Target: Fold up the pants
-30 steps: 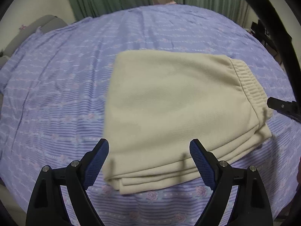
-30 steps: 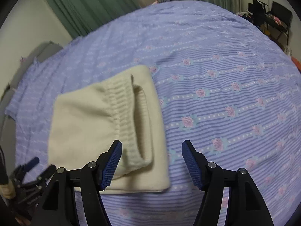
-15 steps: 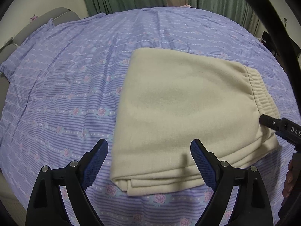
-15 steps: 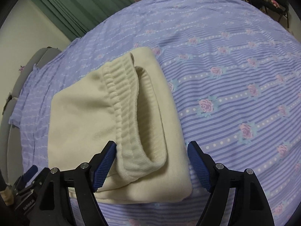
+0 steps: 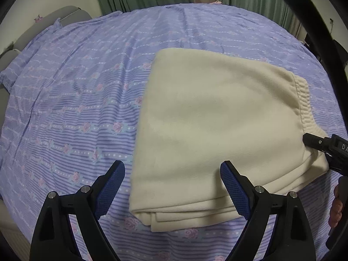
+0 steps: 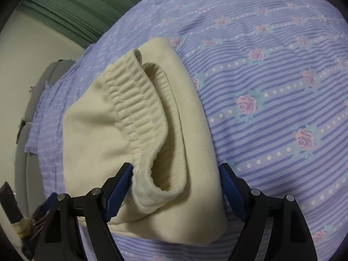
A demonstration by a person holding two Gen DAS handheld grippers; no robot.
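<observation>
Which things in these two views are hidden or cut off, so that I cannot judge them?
- Left wrist view: the right gripper is cut off by the picture's right edge; its jaws cannot be read there.
- Right wrist view: under the pants, their own top layer hides the count of folded layers.
- Both views: the bed sheet runs past the edges.

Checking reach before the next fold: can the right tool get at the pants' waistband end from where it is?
Probably yes. The right tool is open, astride the ribbed waistband of the cream pants; nothing blocks it.
</observation>
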